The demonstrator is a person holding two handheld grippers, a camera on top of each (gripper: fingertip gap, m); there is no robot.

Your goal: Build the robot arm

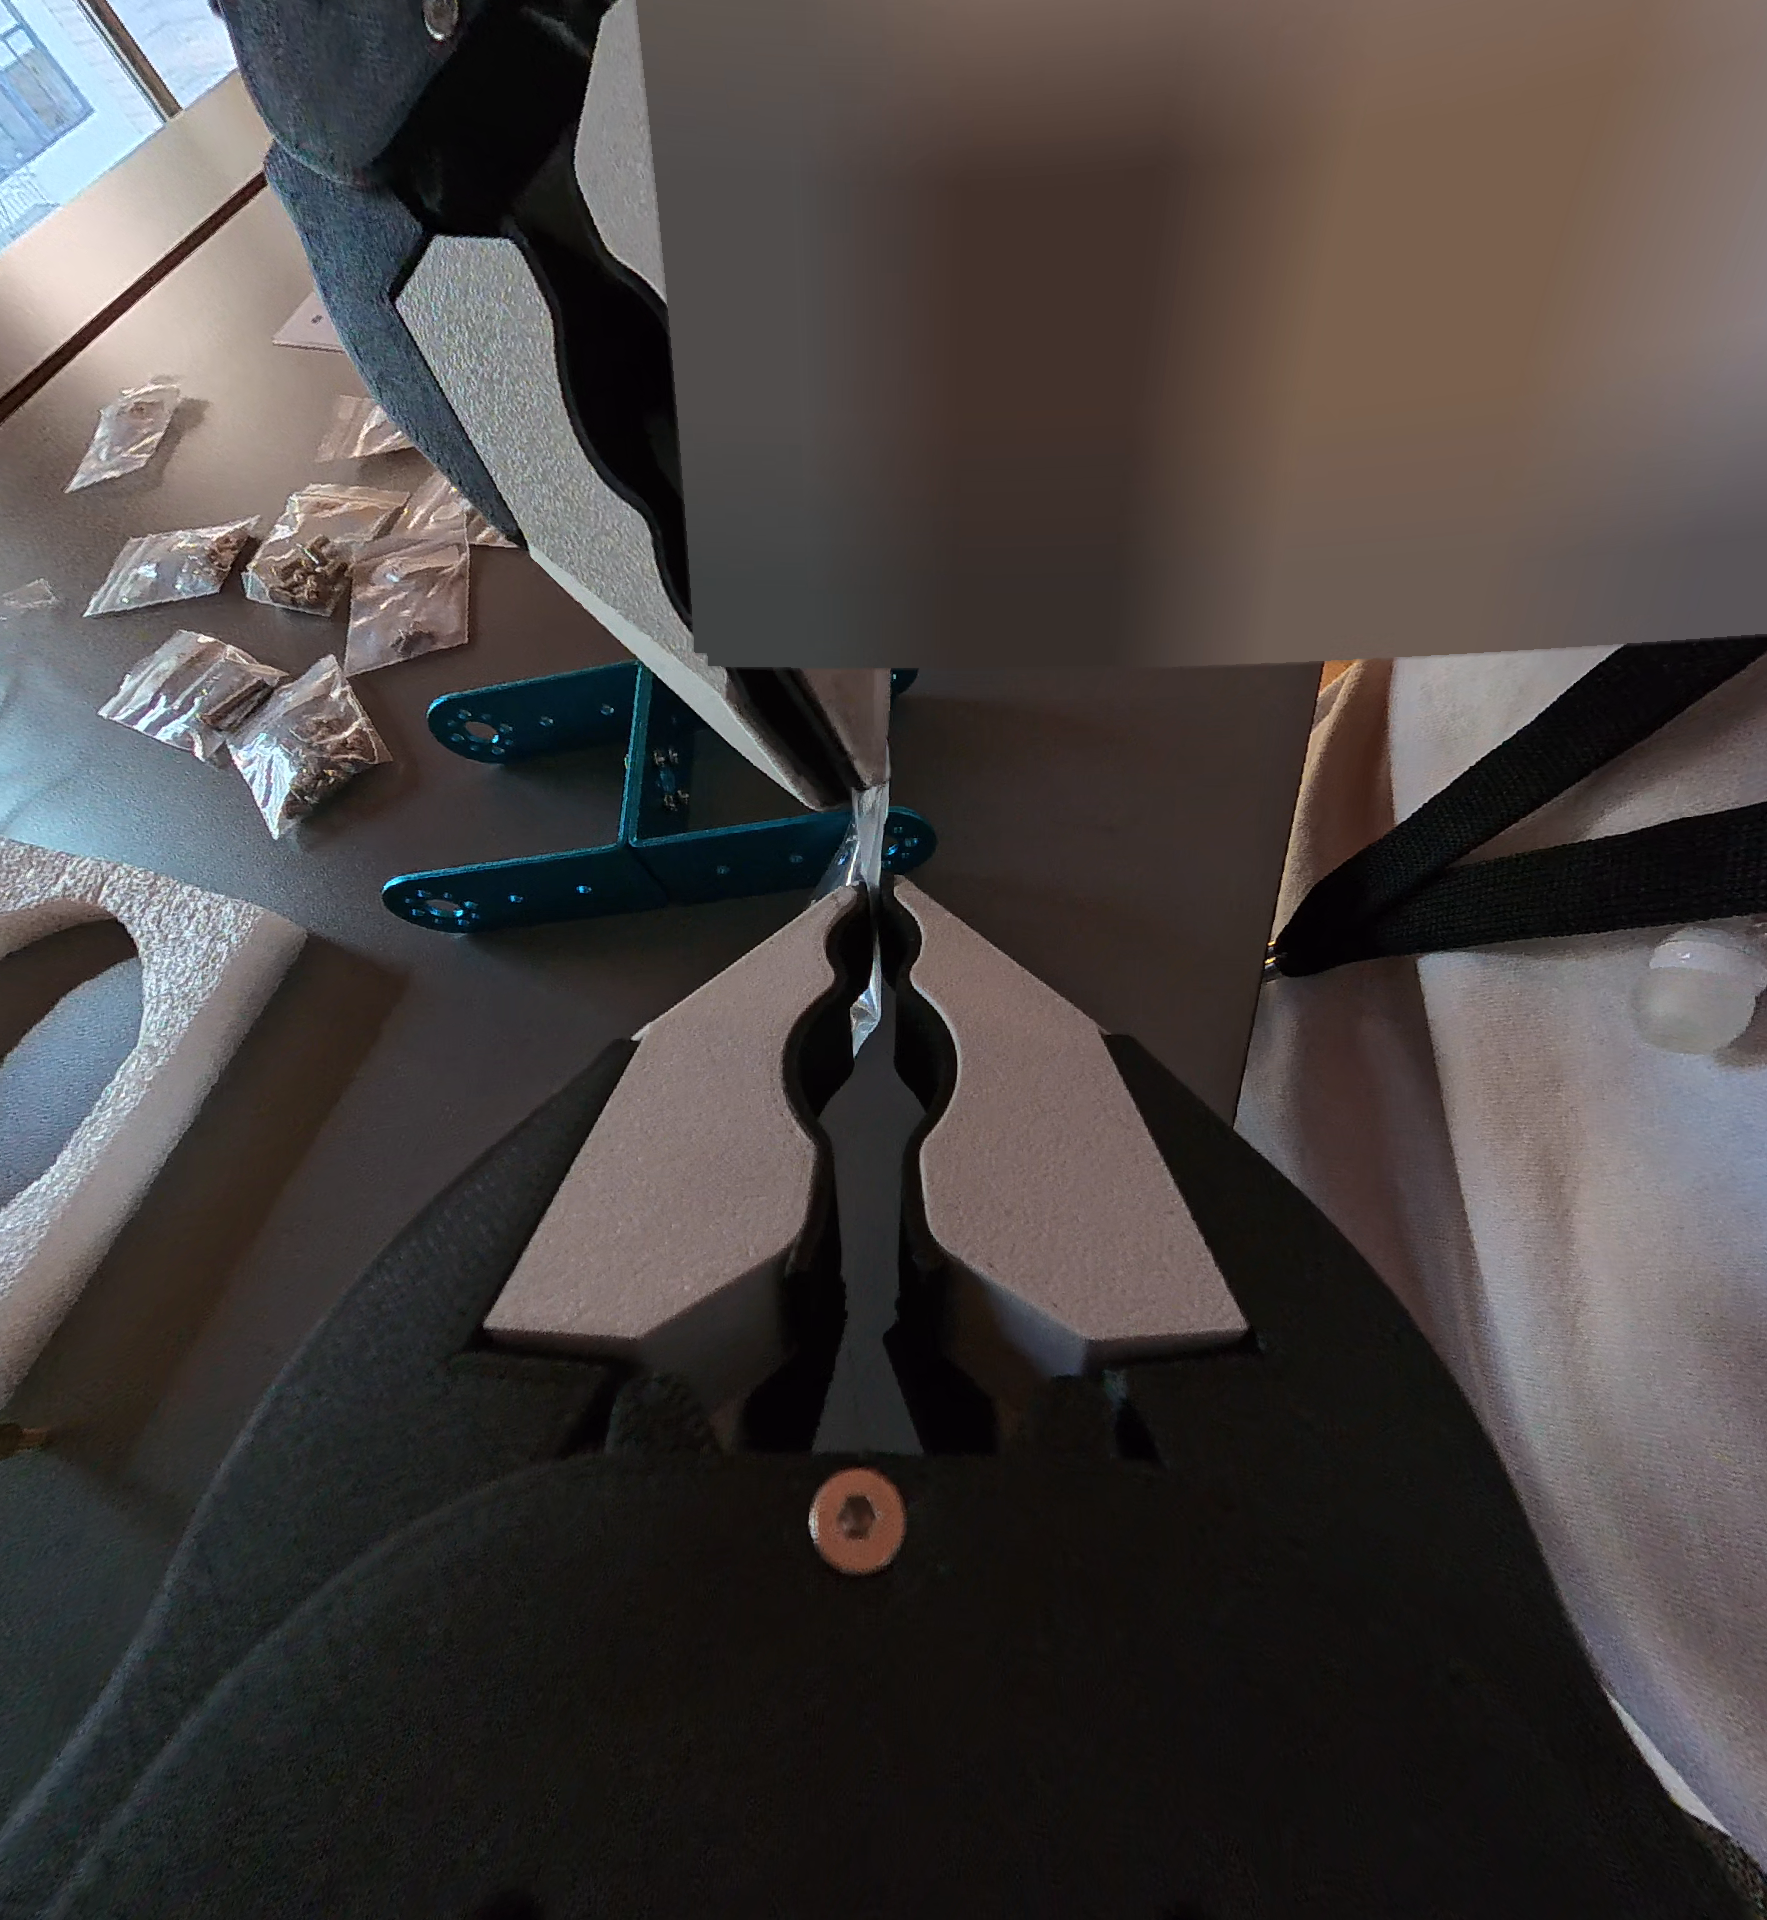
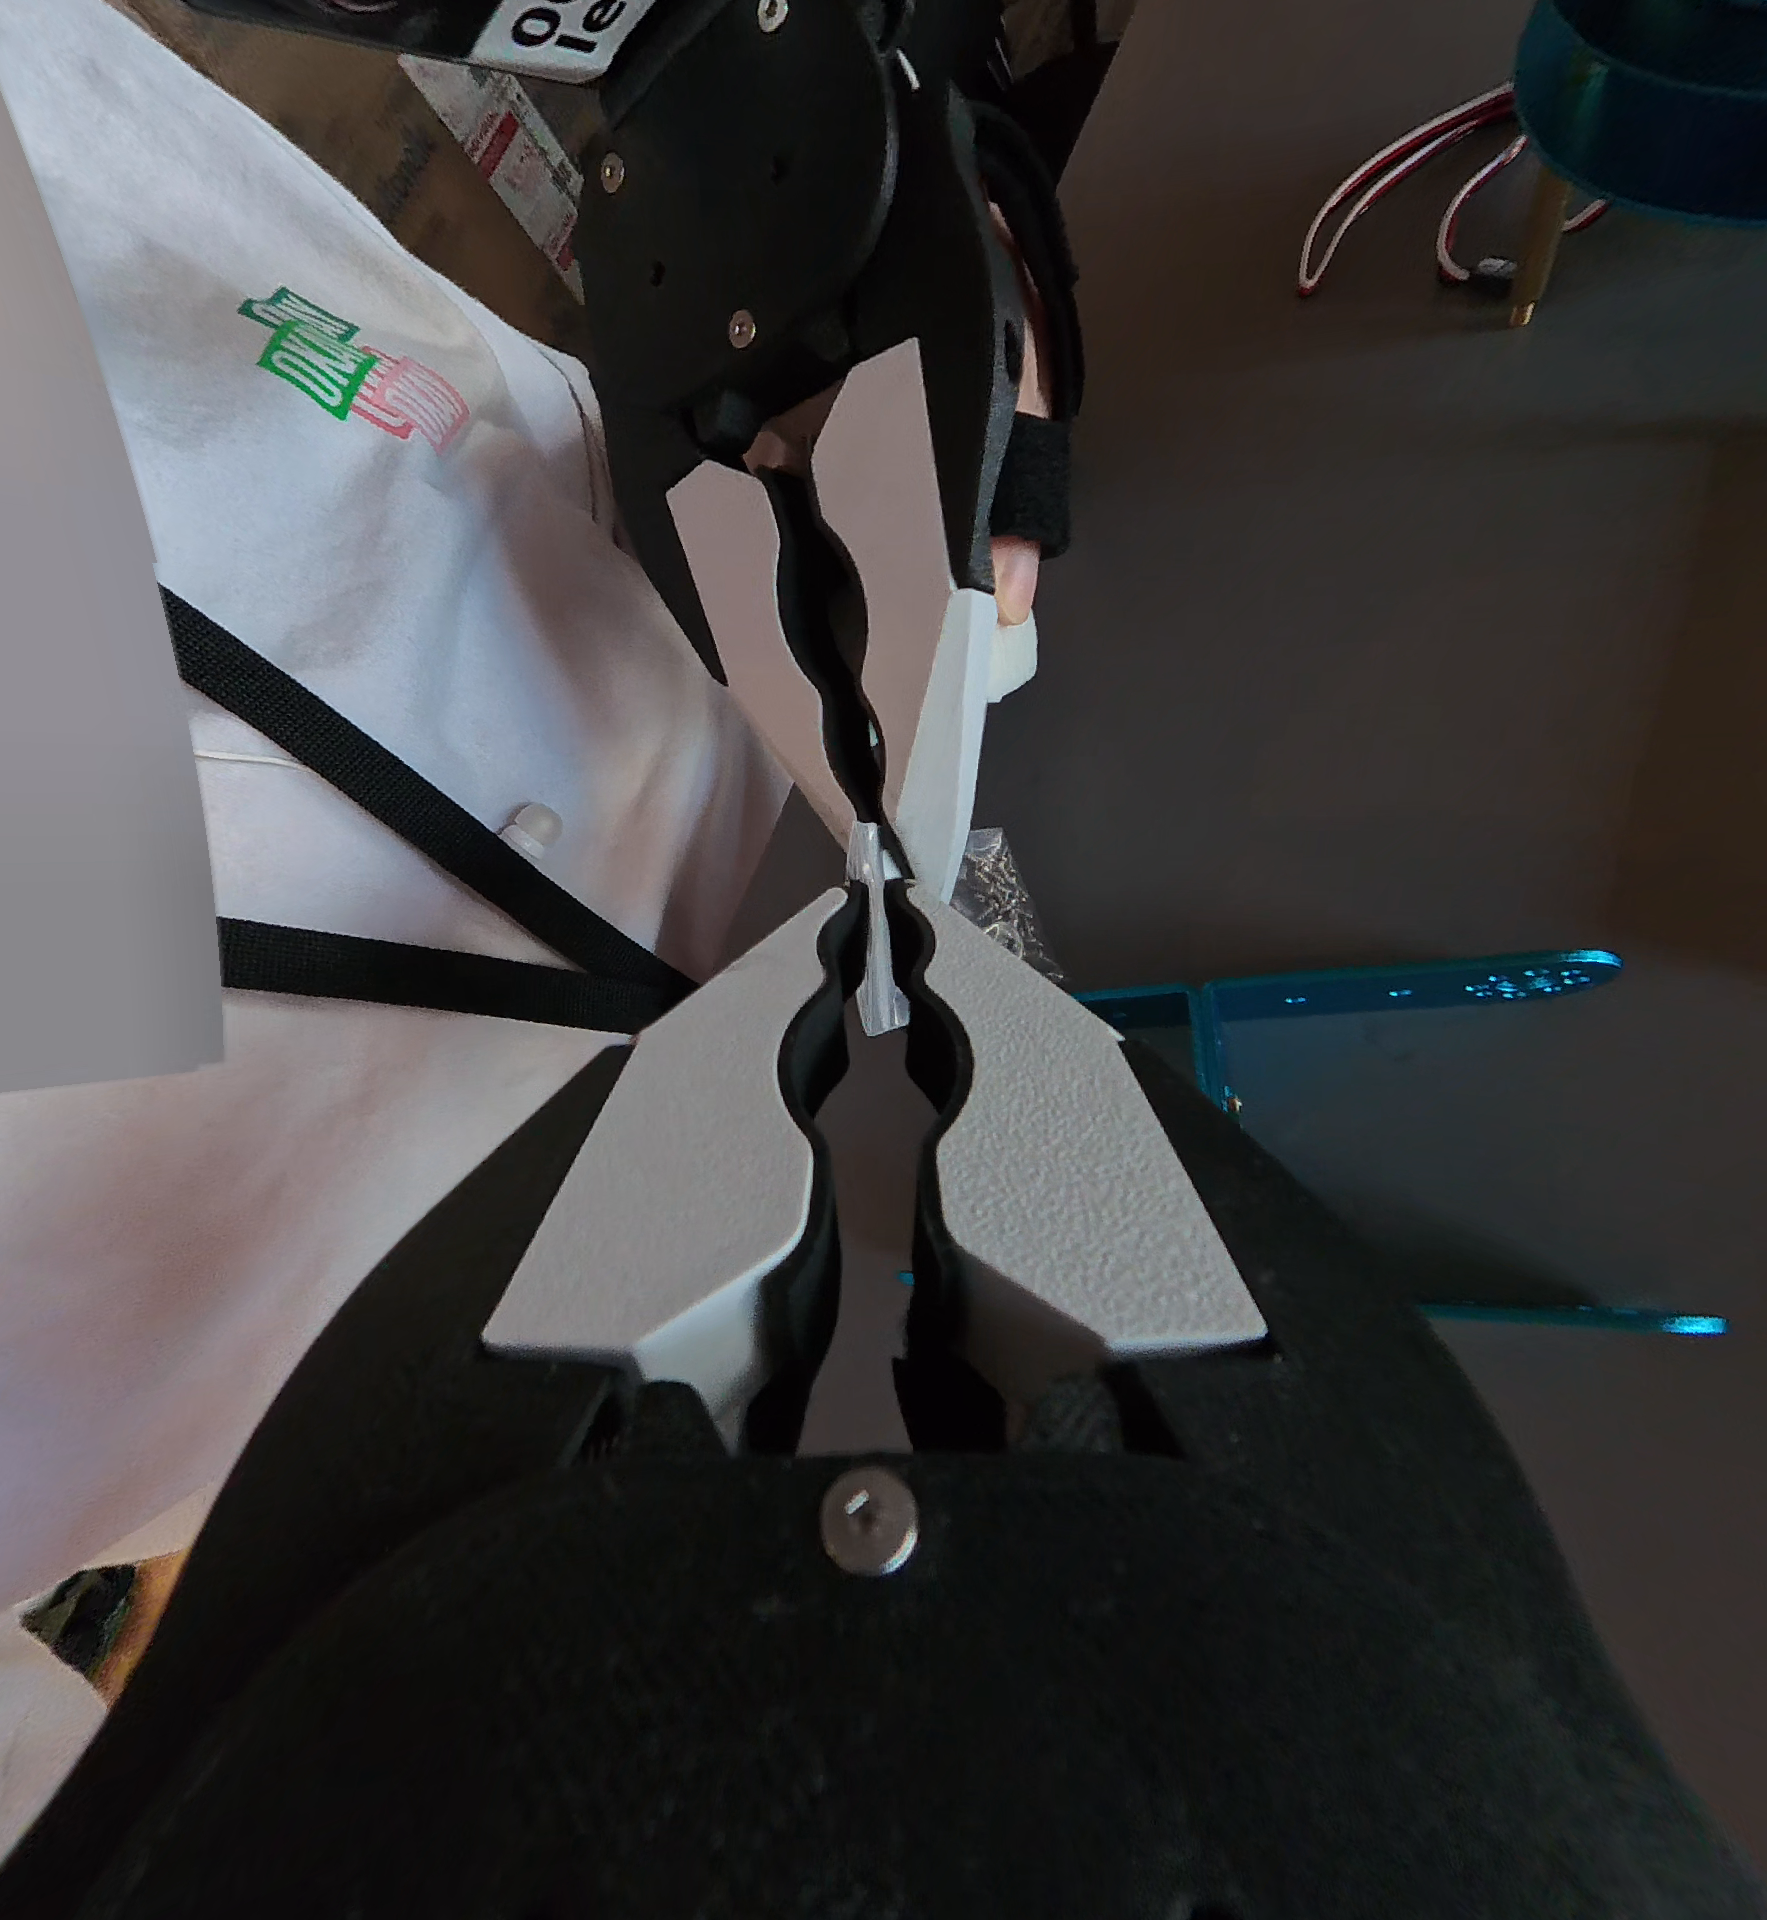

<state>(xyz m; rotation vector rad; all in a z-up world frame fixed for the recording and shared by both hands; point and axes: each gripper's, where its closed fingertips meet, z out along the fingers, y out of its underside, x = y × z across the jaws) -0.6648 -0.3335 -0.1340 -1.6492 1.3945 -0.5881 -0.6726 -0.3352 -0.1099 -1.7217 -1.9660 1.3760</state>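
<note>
A small clear plastic bag [image 1: 866, 844] is pinched between both grippers above the dark table. My left gripper [image 1: 879, 906] is shut on its lower edge. My right gripper [image 1: 855, 795] reaches in from above and is shut on the other edge, tip to tip with the left. In the right wrist view my right gripper [image 2: 874, 896] grips the clear strip [image 2: 881, 982], and the left gripper [image 2: 884, 831] comes down from above. The bag's body with small metal screws [image 2: 1009, 902] hangs behind the fingers. A blue metal bracket [image 1: 588, 878] lies on the table just beyond.
Several small bags of hardware [image 1: 276, 644] lie at the left. A white foam block with an oval cutout [image 1: 183, 997] sits nearer. A person in a white coat with black straps [image 1: 1544, 1195] is at the table edge. Red-white wires [image 2: 1378, 197] and a blue part [image 2: 1689, 135] lie far right. Less than 4 cm separates the two grippers' tips.
</note>
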